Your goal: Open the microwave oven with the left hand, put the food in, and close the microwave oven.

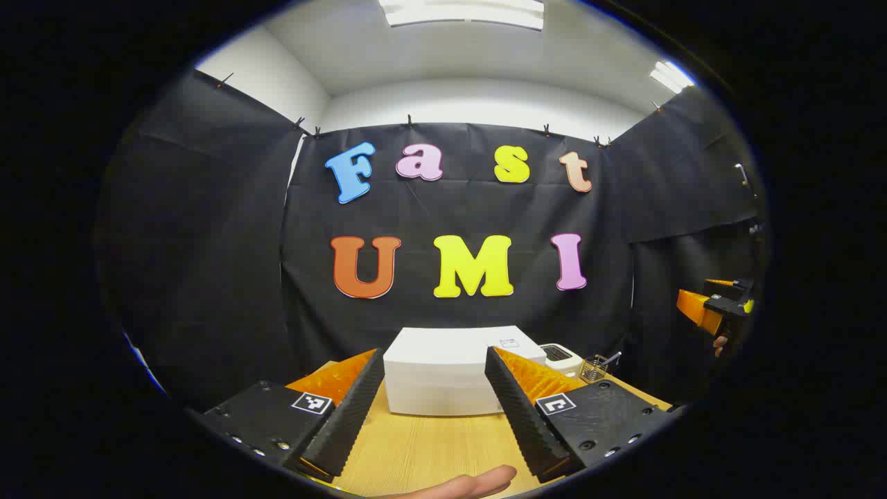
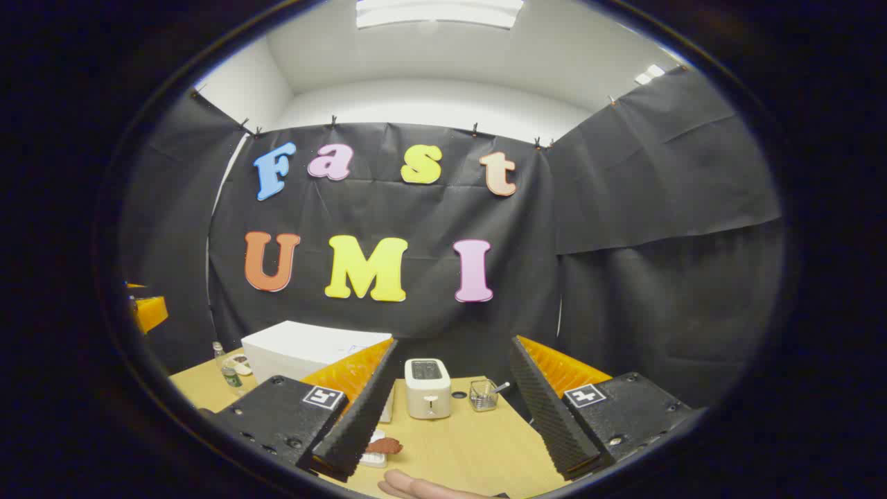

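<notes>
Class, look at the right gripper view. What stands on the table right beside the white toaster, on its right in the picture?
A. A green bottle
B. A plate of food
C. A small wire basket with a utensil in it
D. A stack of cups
C: just right of the toaster on the table stands a small wire basket with a utensil handle sticking out of it.
</notes>
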